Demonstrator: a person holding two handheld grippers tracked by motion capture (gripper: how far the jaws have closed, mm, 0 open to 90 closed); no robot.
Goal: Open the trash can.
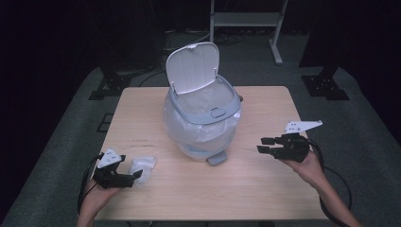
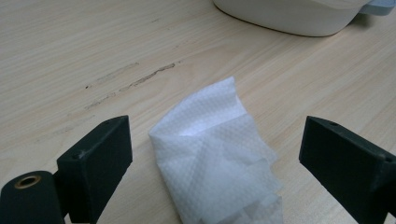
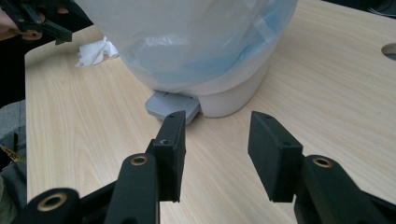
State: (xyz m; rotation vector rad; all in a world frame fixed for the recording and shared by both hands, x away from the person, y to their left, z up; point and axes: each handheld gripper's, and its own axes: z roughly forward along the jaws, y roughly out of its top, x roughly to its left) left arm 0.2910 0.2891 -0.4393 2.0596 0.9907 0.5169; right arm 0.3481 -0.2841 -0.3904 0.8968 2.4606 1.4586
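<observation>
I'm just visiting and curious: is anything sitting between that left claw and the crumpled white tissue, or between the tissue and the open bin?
Nothing visible. The left gripper is open with the tissue between its jaws. Bare table lies between the tissue and the bin, whose lid stands open.

Tissue (image 1: 143, 166) left-front of bin (image 1: 203, 118), prob. apart.

A pale wood-grain counter (image 1: 255, 189) with rounded corners stands on grey carpet. Near its middle, toward the far edge, sits a small white pedal bin (image 1: 202, 118), lid raised, lined with a clear plastic bag that drapes over its sides; a grey foot pedal (image 1: 216, 158) sticks out at its base, touching the counter. A crumpled white paper towel (image 1: 143, 166) lies near the left front corner. Beside it, a faint dark scuff (image 2: 135, 80), perhaps a scratch, marks the wood.
</observation>
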